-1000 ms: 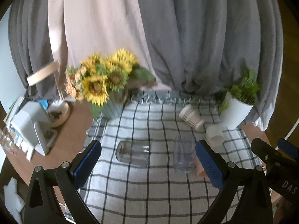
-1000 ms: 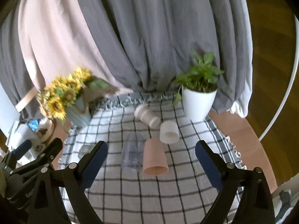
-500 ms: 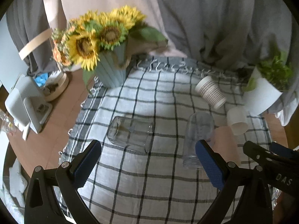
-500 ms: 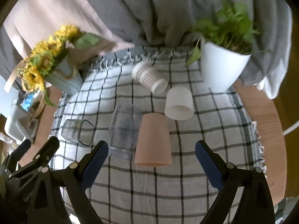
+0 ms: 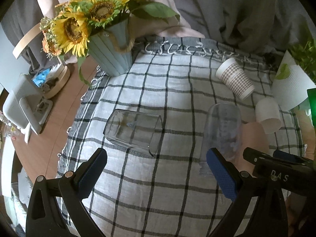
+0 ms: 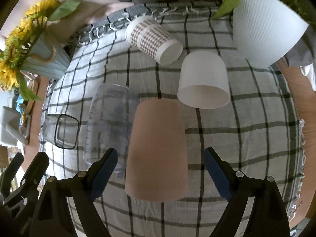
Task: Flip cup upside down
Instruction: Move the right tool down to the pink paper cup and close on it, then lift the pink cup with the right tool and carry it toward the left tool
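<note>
Several cups lie on their sides on a checked cloth [image 5: 169, 90]. A square clear glass [image 5: 133, 131] lies just beyond my left gripper [image 5: 156, 167], which is open and empty. A tall clear cup [image 5: 223, 130] lies to its right; it also shows in the right wrist view [image 6: 107, 124]. A pink cup [image 6: 157, 148] lies between the open fingers of my right gripper [image 6: 160, 169], untouched. A white cup [image 6: 203, 79] and a patterned paper cup [image 6: 154, 38] lie farther back.
A sunflower vase [image 5: 110, 53] stands at the cloth's back left. A white plant pot [image 6: 264, 25] stands at the back right. White devices [image 5: 21, 104] sit on the wooden table [image 5: 45, 150] to the left.
Both grippers have moved forward and down toward the cloth; the cups look larger. The pink cup now lies between the right gripper's fingers. Both stay open.
</note>
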The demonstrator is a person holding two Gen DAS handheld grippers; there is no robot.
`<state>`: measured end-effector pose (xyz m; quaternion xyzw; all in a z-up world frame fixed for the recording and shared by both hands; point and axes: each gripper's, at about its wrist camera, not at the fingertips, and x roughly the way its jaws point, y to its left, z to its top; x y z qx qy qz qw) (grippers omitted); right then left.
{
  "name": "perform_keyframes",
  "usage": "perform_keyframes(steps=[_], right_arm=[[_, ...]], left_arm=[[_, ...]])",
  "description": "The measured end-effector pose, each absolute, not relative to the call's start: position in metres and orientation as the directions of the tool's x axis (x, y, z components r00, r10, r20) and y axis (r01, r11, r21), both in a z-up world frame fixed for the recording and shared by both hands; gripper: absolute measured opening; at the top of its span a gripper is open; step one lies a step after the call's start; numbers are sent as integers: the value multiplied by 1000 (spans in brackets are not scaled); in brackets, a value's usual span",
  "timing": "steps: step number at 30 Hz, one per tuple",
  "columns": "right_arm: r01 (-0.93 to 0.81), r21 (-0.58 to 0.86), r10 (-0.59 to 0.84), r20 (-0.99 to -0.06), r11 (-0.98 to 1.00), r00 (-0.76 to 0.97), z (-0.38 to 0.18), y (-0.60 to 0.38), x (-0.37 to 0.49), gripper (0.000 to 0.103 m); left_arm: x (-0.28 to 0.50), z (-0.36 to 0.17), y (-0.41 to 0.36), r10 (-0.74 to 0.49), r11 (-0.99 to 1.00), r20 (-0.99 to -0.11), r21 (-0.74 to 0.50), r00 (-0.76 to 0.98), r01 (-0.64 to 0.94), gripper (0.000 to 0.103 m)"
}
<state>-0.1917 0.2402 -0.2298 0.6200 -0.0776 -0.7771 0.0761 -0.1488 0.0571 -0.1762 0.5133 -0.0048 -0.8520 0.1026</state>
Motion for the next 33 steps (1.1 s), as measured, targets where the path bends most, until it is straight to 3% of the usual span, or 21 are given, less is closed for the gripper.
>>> perform_keyframes(steps=[14,17,33], right_arm=[[25,248,-249,-959,-969,-139,-264,238,-207,84],[31,263,-265,-955,-964,-132,-267,235,-207,71],[-24,177,-165,-953,-984,-256,-227,233,-170,71]], left_arm=[[-154,-193,55,-203,-973,-894,139,-399,184,102],[-154,-193,55,-209,-972,-893,144,-399,186,103],[-130,-180,38,-143,-988,-884,102,-446,114,102]])
